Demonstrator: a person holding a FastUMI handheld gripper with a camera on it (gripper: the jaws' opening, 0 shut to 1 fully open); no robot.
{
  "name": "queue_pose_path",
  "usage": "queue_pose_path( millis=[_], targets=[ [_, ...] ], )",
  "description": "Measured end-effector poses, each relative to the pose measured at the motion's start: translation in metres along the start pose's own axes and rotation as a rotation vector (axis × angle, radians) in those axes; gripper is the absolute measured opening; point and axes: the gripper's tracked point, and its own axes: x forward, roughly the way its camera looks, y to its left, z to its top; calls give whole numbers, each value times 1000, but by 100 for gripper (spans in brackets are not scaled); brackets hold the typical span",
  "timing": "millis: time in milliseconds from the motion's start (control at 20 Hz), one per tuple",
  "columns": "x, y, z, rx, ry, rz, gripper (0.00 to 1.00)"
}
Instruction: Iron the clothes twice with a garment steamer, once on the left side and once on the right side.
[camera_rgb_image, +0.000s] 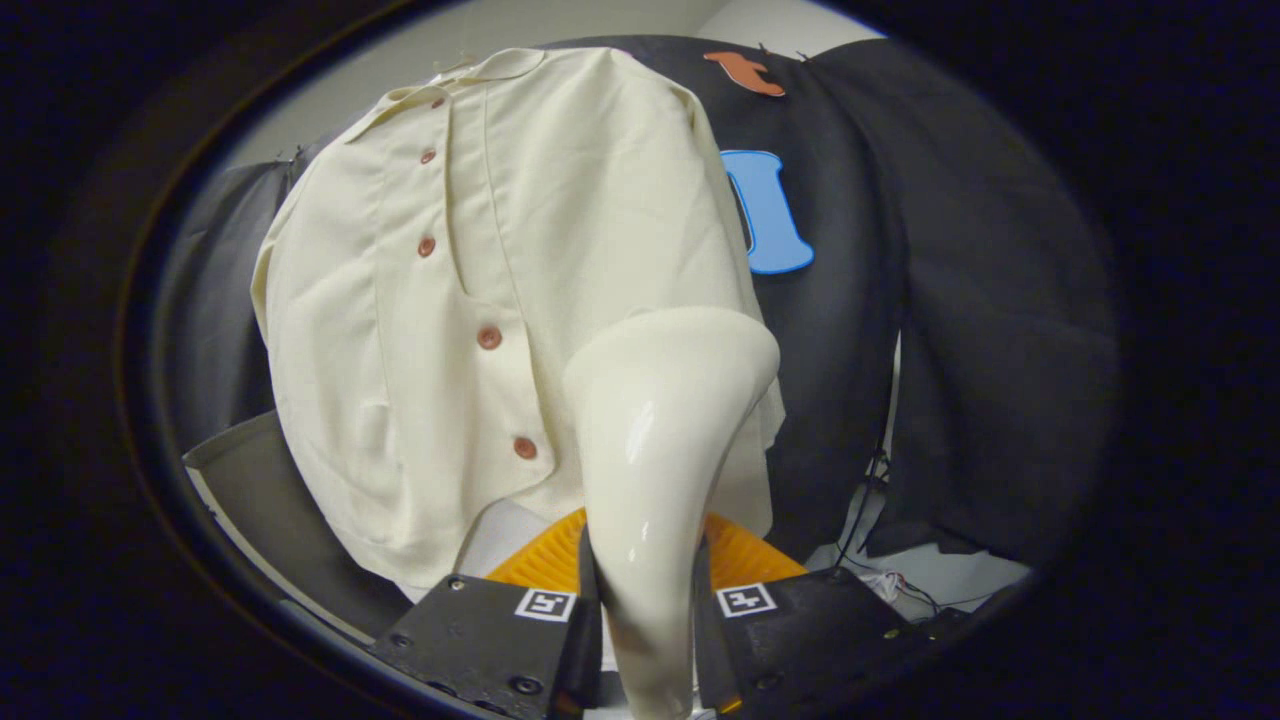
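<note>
The garment steamer (655, 450) is held against the hanging shirt (480, 300), and a steaming pass is judged to be in hand.

The steamer's glossy handle is pinched between the two fingers of the gripper (648, 610), both pressing on its sides. Its head is placed on the cloth near the shirt's lower hem, just beside the button row (489, 338), on the half that is away from the collar's open side. Whether this is the first or the second pass cannot be told. For the next move, the head should be drawn along this half with steady contact kept, and then the other half, across the buttons, is to be treated.
</note>
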Motion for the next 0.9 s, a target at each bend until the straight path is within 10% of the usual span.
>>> queue_pose_path(
  millis=[900],
  targets=[
    [-16,-14,-109,-17,122,-62,37]
  ],
)
